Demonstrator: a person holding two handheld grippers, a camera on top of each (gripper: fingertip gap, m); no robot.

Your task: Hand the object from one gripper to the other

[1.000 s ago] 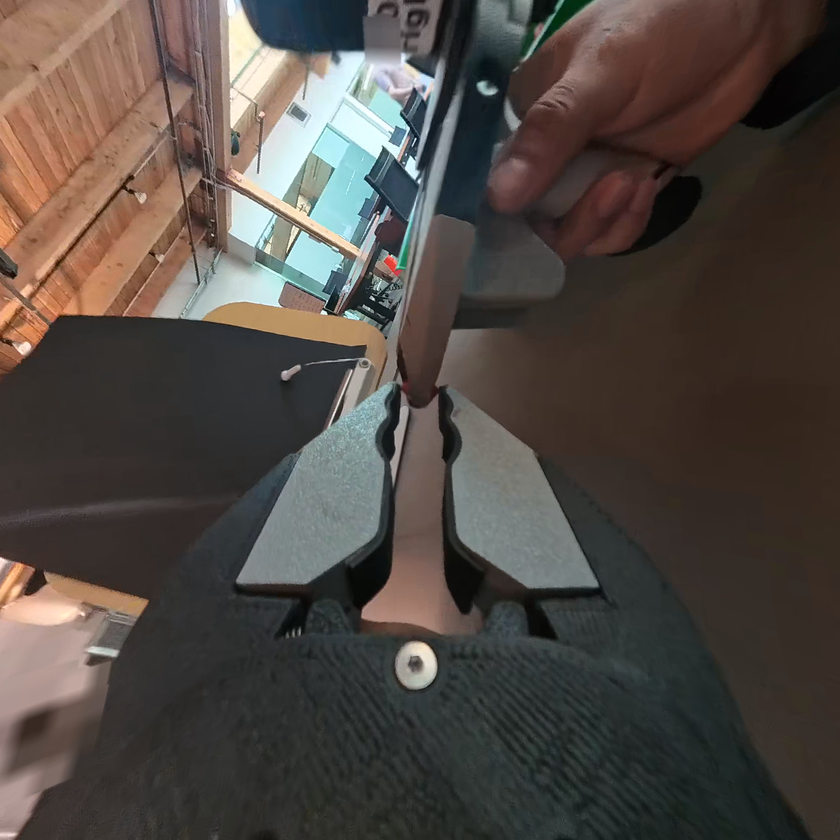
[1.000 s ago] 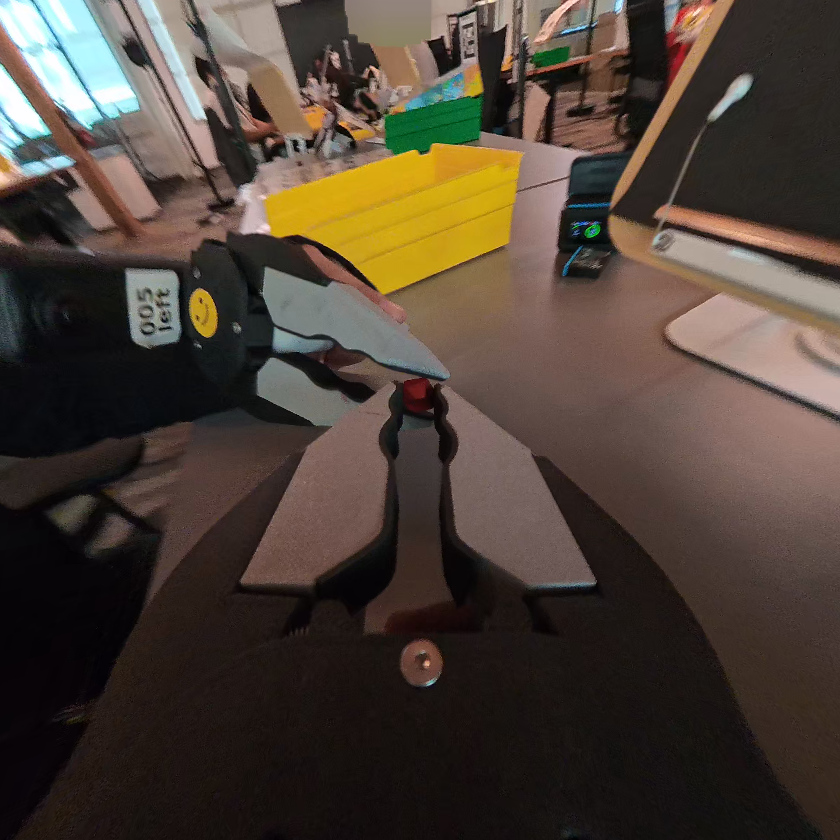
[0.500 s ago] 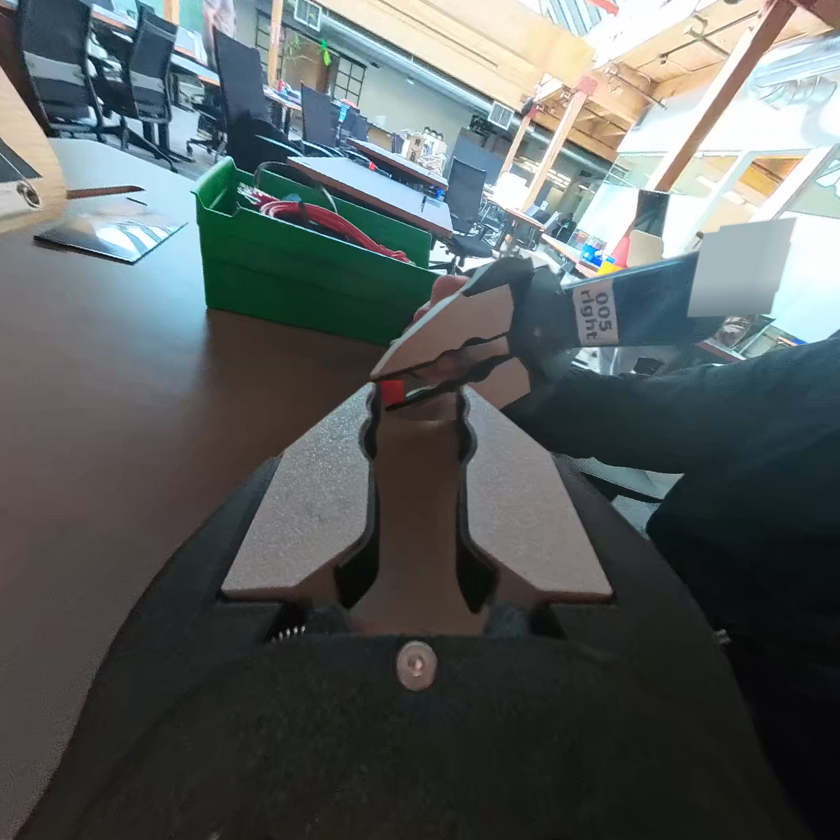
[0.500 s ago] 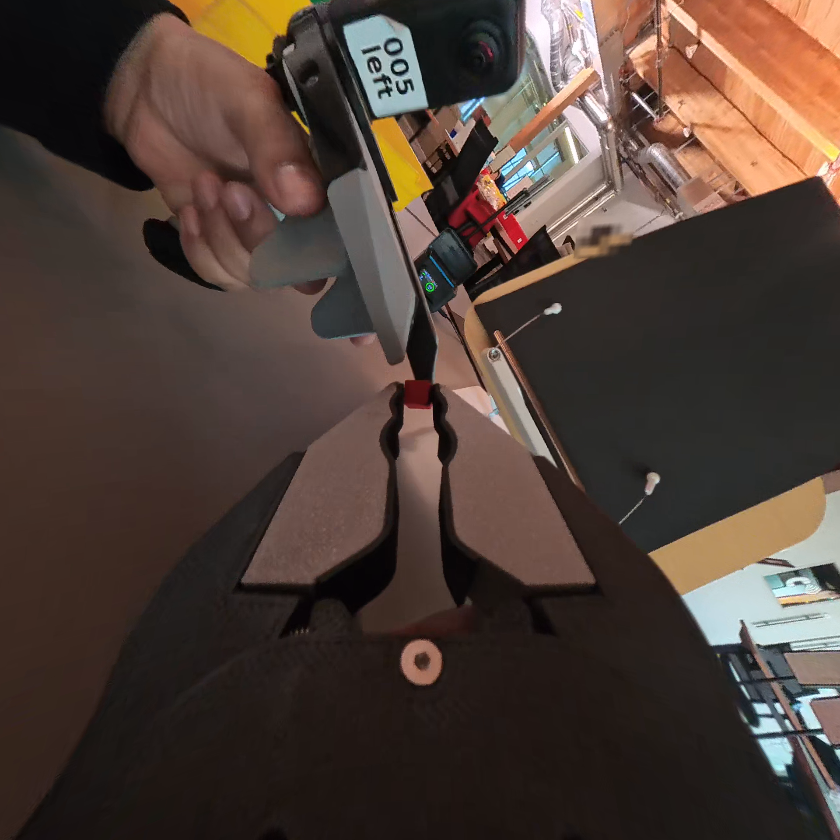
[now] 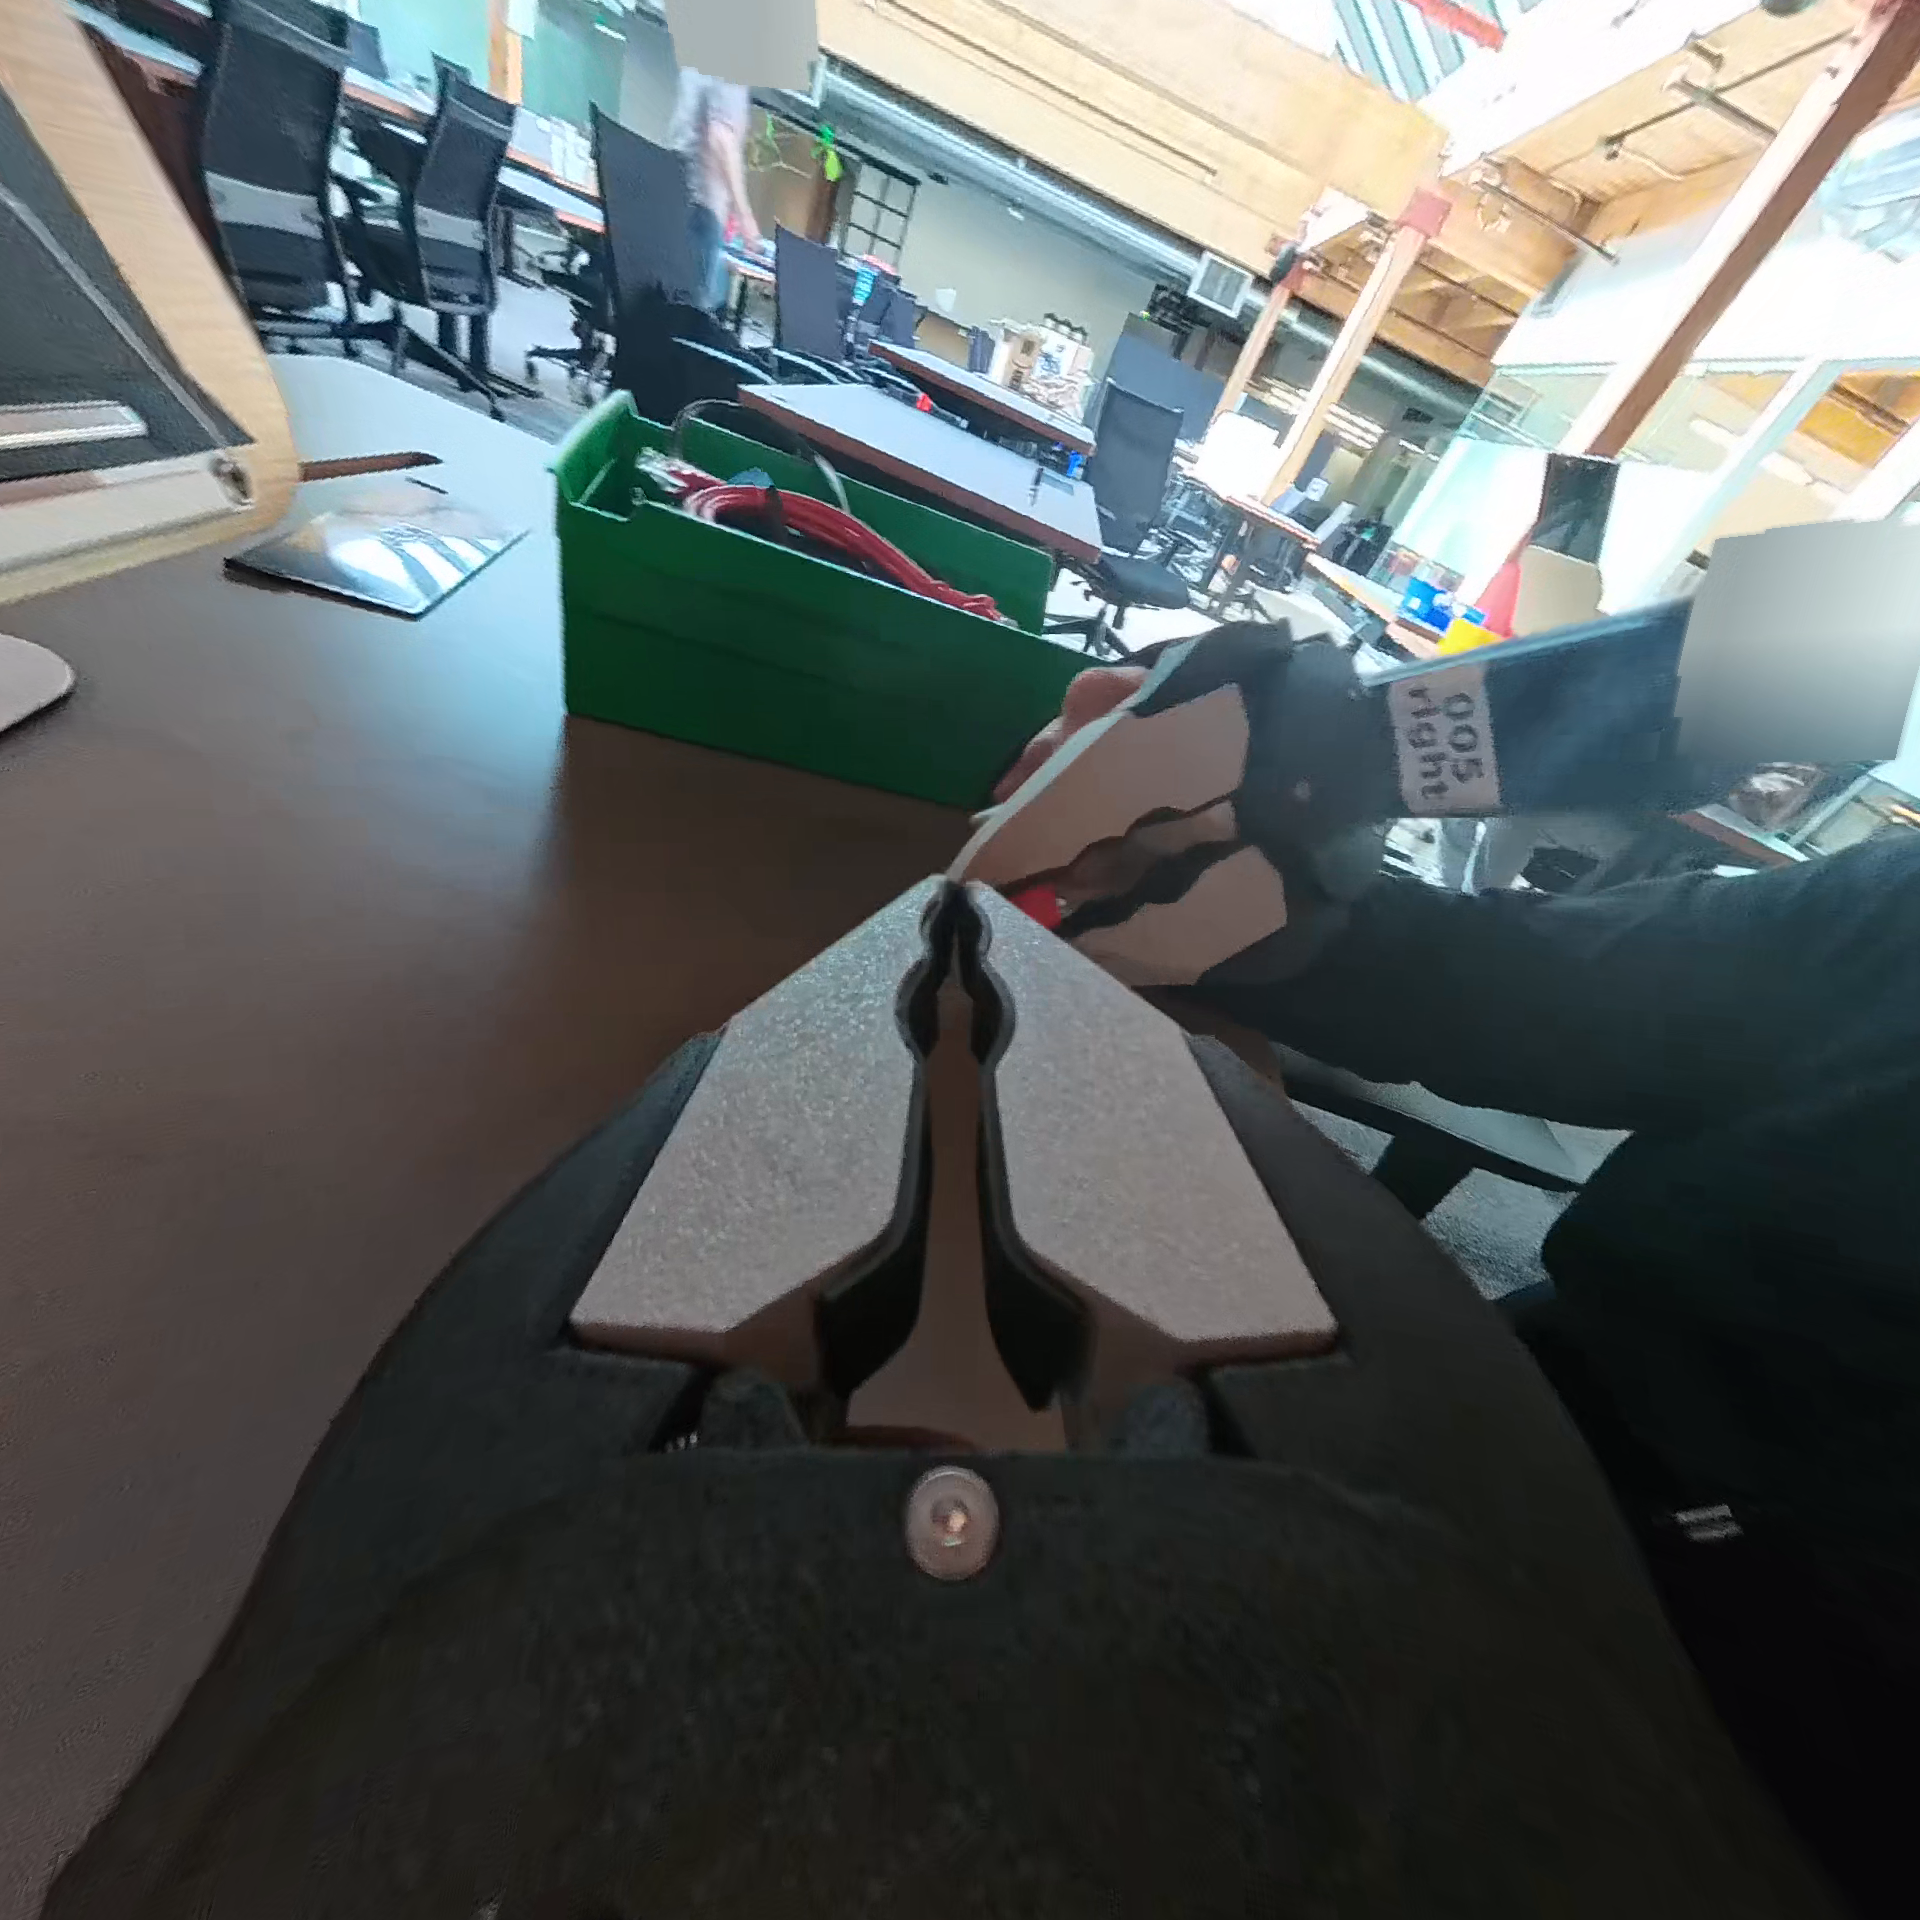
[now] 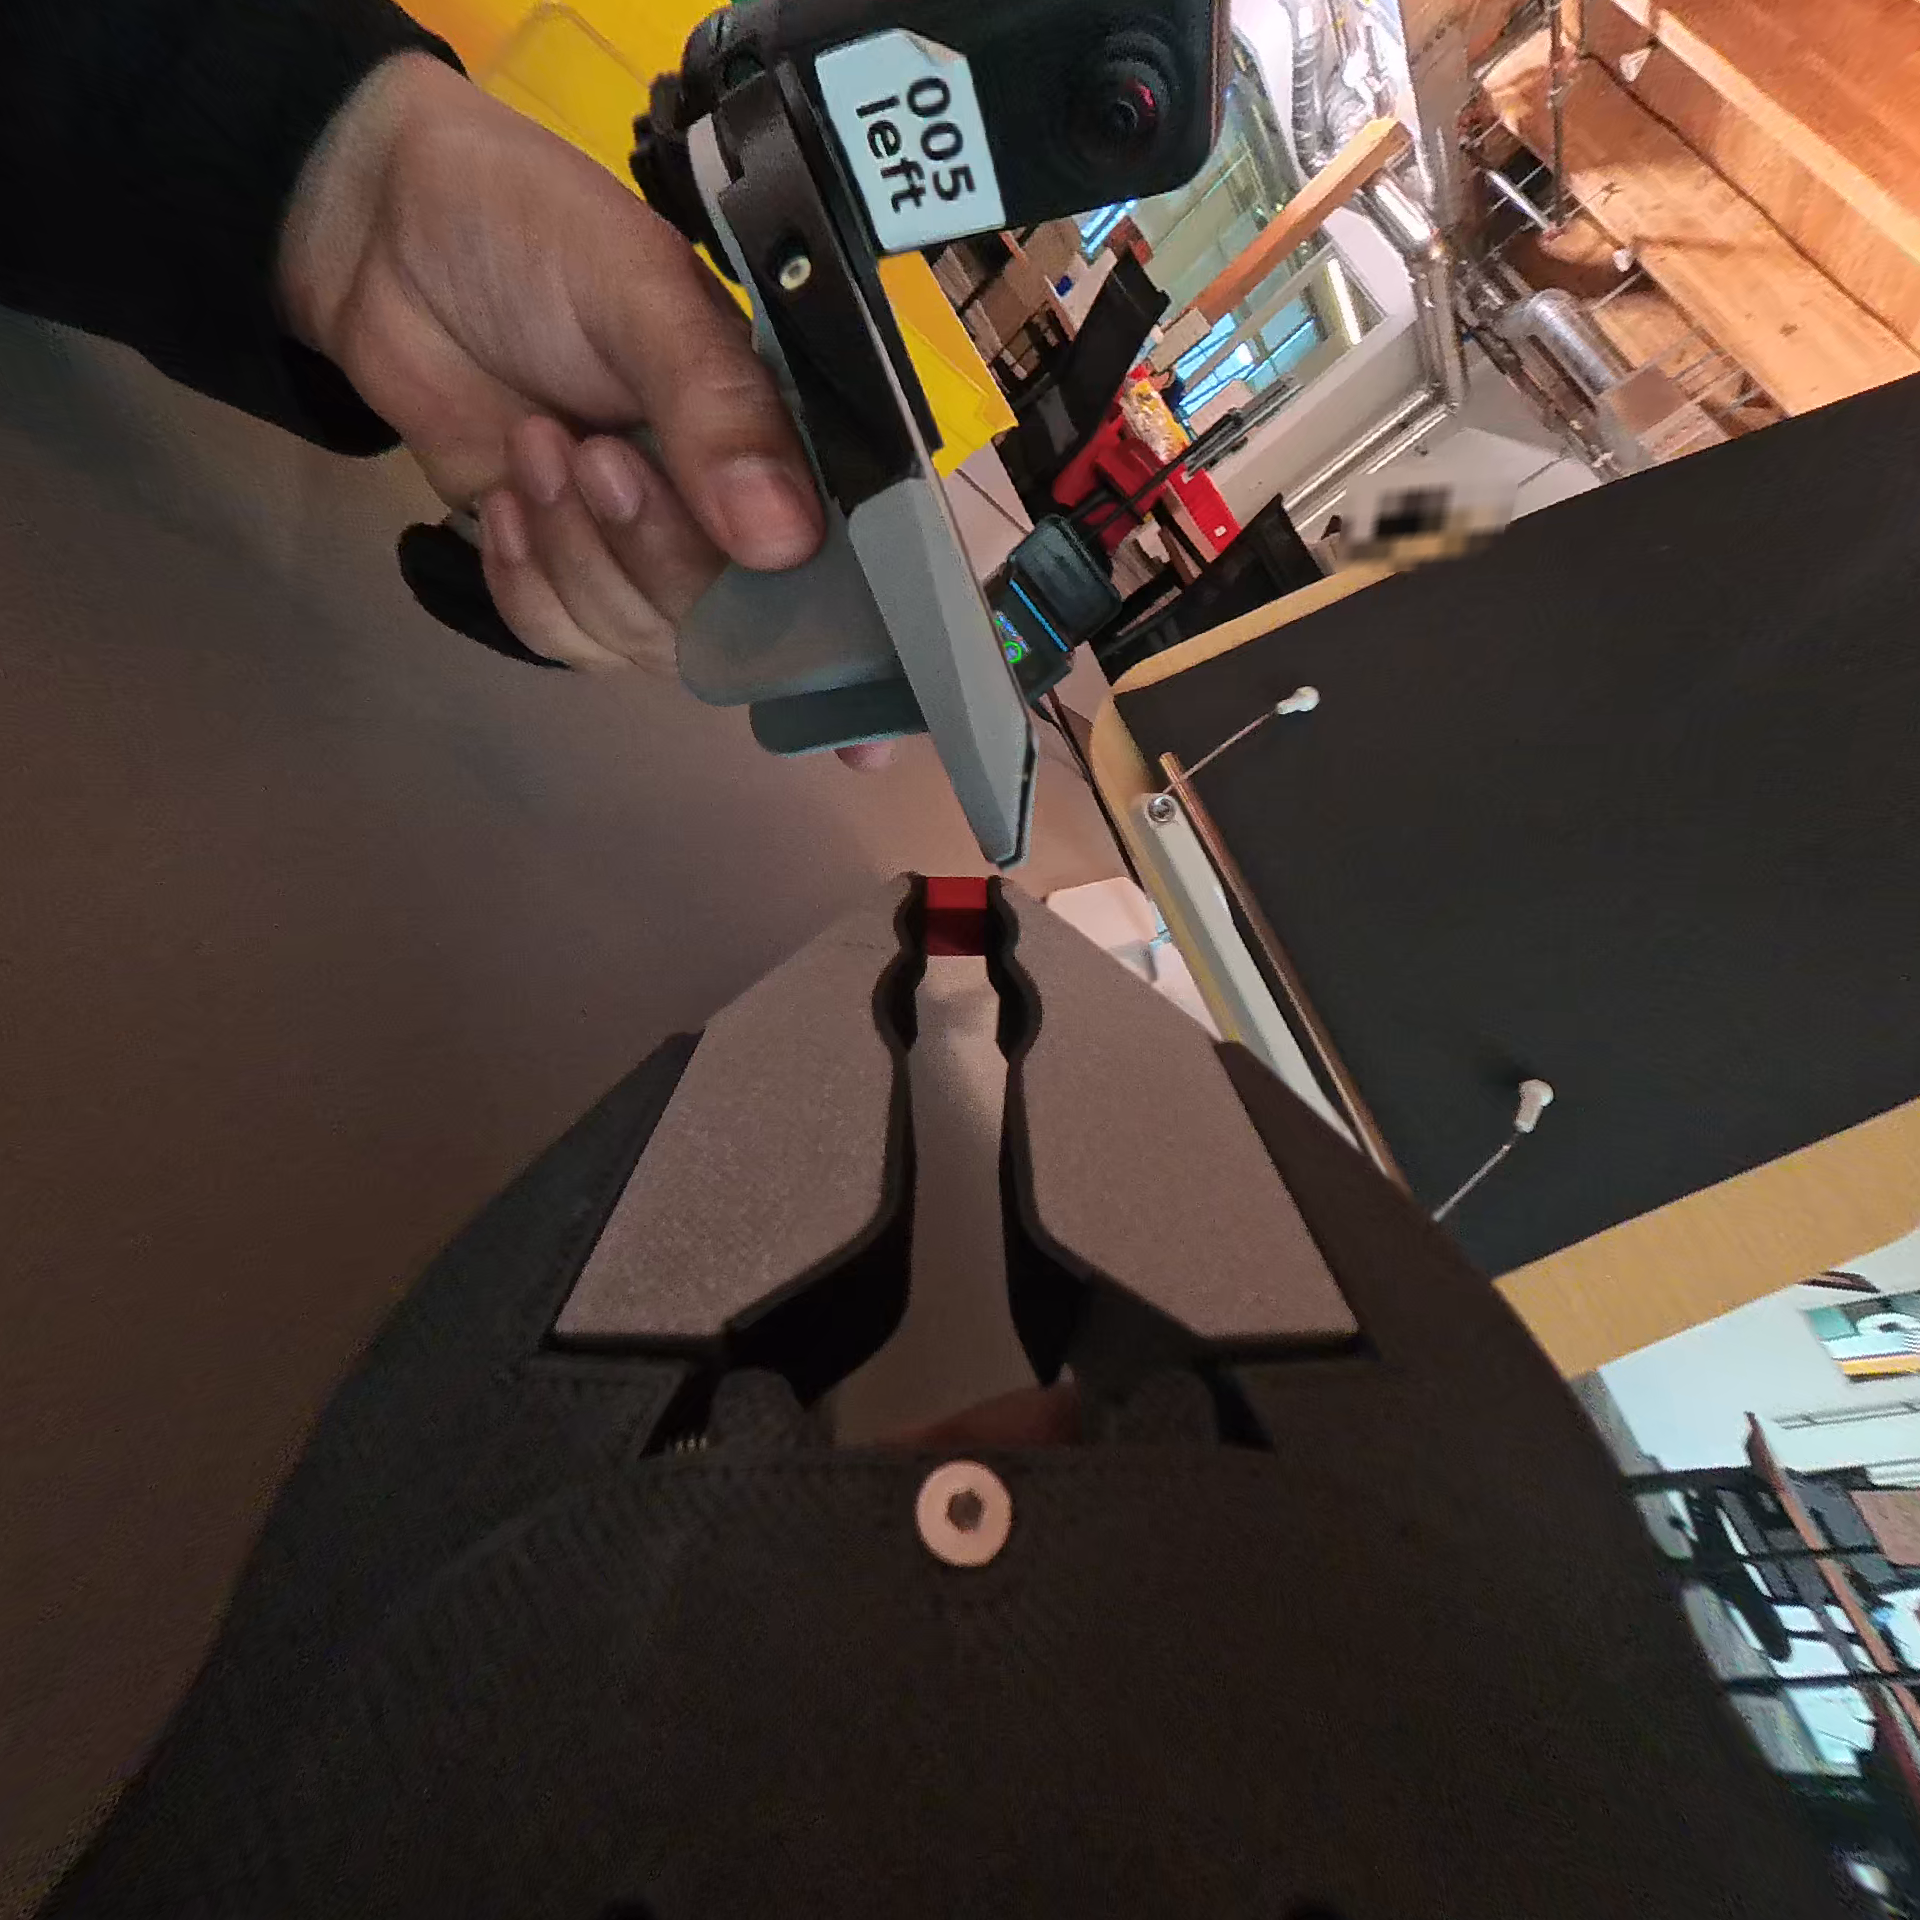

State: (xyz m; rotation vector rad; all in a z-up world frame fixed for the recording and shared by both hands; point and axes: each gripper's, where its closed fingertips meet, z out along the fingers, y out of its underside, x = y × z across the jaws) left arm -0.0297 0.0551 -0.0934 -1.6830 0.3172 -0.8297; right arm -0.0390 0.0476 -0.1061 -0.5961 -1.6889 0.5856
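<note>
Background stuff, going off the green bin (image 5: 790, 665) sitting on the brown table (image 5: 312, 883): red cables (image 5: 862, 540) are piled inside it. Left of the bin there's a flat glossy sheet (image 5: 379, 545) lying on the table. Behind the bin are black office chairs (image 5: 281, 208) and more desks. A yellow bin (image 6: 935, 343) shows in the right wrist view.

An open workshop is seen: timber ceiling beams (image 5: 1714, 208), black office chairs (image 5: 1138, 488), glass partitions (image 5: 1662, 457), a brown surface (image 5: 312, 831).
</note>
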